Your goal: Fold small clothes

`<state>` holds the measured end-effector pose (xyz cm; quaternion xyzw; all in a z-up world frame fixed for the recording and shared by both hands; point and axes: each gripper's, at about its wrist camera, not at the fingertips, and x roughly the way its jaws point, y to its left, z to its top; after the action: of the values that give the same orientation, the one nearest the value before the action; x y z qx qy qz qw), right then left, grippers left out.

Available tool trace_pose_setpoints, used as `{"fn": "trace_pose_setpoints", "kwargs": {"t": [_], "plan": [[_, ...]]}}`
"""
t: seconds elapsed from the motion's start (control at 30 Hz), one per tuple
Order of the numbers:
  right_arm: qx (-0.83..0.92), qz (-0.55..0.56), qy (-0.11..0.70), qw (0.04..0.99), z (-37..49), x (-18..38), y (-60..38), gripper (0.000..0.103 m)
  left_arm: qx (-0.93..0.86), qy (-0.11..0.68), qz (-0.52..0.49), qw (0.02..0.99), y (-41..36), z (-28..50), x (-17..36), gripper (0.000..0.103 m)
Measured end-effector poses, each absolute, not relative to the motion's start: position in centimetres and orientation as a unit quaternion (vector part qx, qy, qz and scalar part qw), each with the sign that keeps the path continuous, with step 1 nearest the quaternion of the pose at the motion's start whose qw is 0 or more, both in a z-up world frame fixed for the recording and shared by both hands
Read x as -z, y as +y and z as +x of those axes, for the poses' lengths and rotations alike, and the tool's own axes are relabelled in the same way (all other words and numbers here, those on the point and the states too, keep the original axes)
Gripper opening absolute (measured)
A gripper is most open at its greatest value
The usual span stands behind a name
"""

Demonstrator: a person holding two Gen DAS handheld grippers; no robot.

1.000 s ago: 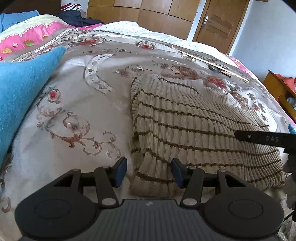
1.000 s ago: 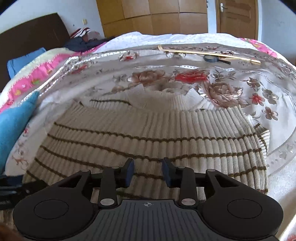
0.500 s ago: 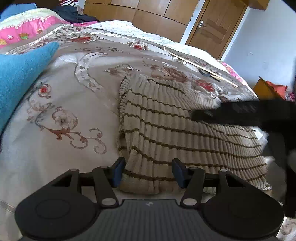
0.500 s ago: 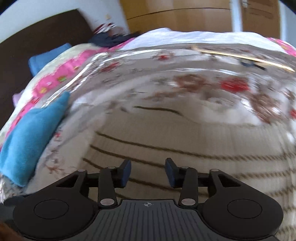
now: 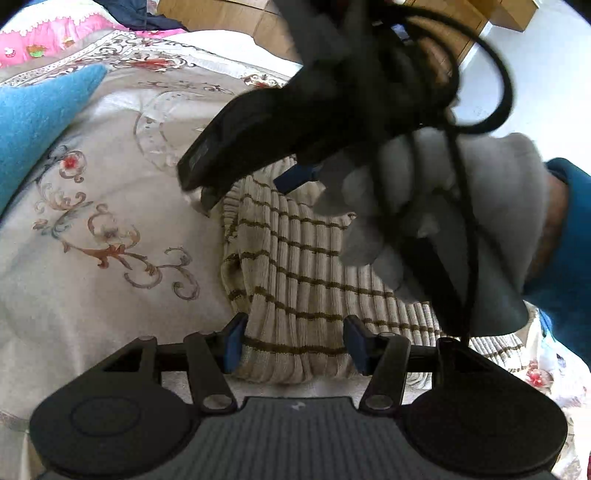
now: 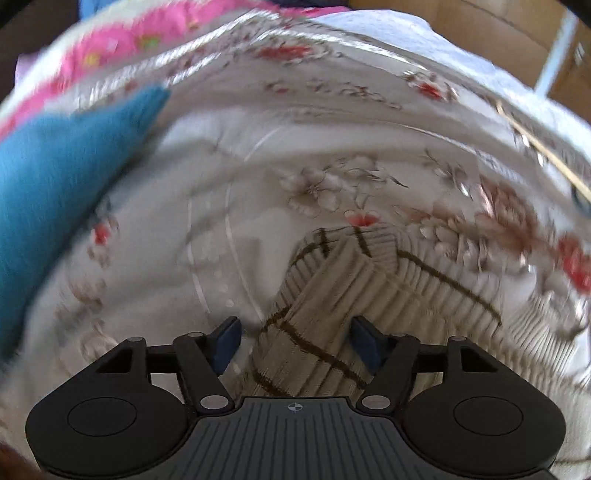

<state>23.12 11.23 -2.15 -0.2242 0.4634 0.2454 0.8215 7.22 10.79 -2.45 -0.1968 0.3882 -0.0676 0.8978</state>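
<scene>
A beige ribbed sweater with thin brown stripes [image 5: 295, 273] lies folded on the floral bedspread [image 5: 110, 229]. My left gripper [image 5: 293, 345] is open, its blue pads astride the sweater's near hem. My right gripper [image 6: 295, 345] is open over the sweater's far left corner [image 6: 332, 295], pads on either side of the knit. In the left wrist view the right gripper [image 5: 258, 177] and the gloved hand [image 5: 443, 206] holding it hang over the sweater's far part and hide it.
A blue fleece cloth [image 5: 33, 125] lies to the left on the bed, also seen in the right wrist view [image 6: 55, 177]. A pink quilt [image 6: 110, 40] is further back. Wooden wardrobe doors [image 5: 221, 14] stand behind the bed.
My right gripper has swung left across the sweater to its far left corner and opened wider. My left gripper has moved slightly forward onto the near hem, still open.
</scene>
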Motion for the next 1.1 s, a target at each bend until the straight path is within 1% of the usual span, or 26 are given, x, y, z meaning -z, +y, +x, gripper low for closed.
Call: {"fn": "trace_pose_setpoints", "kwargs": {"t": [0.07,0.1,0.13,0.17,0.23,0.27,0.3,0.33,0.53,0.6,0.73,0.8,1.1], "plan": [[-0.244,-0.232,0.462,0.821,23.0,2.4,11.2,0.065,0.067,0.389,-0.193,0.898,10.7,7.2,2.5,0.064],[-0.24,-0.238,0.459,0.822,23.1,2.4,11.1,0.056,0.067,0.389,-0.192,0.898,10.6,7.2,2.5,0.064],[-0.234,-0.245,0.455,0.823,23.2,2.2,11.0,0.043,0.066,0.389,-0.192,0.899,10.6,7.2,2.5,0.064],[-0.237,-0.243,0.455,0.823,23.3,2.0,10.8,0.041,0.066,0.389,-0.192,0.899,10.6,7.2,2.5,0.064],[-0.243,-0.229,0.456,0.825,23.4,1.4,10.0,0.029,0.064,0.387,-0.191,0.9,10.6,7.1,2.4,0.065],[-0.245,-0.219,0.456,0.827,23.5,1.0,9.7,0.026,0.063,0.386,-0.189,0.901,10.5,7.1,2.4,0.065],[-0.248,-0.206,0.456,0.83,23.5,0.6,9.2,0.018,0.061,0.385,-0.184,0.902,10.3,7.0,2.3,0.065],[-0.25,-0.194,0.455,0.832,23.5,0.1,8.9,0.015,0.06,0.385,-0.175,0.904,10.0,7.0,2.3,0.065],[-0.27,-0.126,0.436,0.849,22.5,-2.6,5.2,0.012,0.048,0.373,-0.138,0.916,8.9,6.6,2.0,0.064],[-0.275,-0.097,0.43,0.855,22.2,-3.5,3.5,0.011,0.044,0.363,-0.135,0.921,8.9,6.3,1.6,0.057],[-0.283,-0.039,0.422,0.86,21.9,-5.0,-0.2,0.011,0.043,0.354,-0.122,0.926,8.1,6.5,0.8,0.047],[-0.287,-0.012,0.416,0.863,21.6,-5.8,-2.2,0.011,0.048,0.353,-0.112,0.928,7.0,6.6,0.3,0.04],[-0.27,0.1,0.38,0.879,20.8,-7.9,-13.2,0.011,0.131,0.331,-0.08,0.931,1.1,8.8,-3.1,0.035]]}}
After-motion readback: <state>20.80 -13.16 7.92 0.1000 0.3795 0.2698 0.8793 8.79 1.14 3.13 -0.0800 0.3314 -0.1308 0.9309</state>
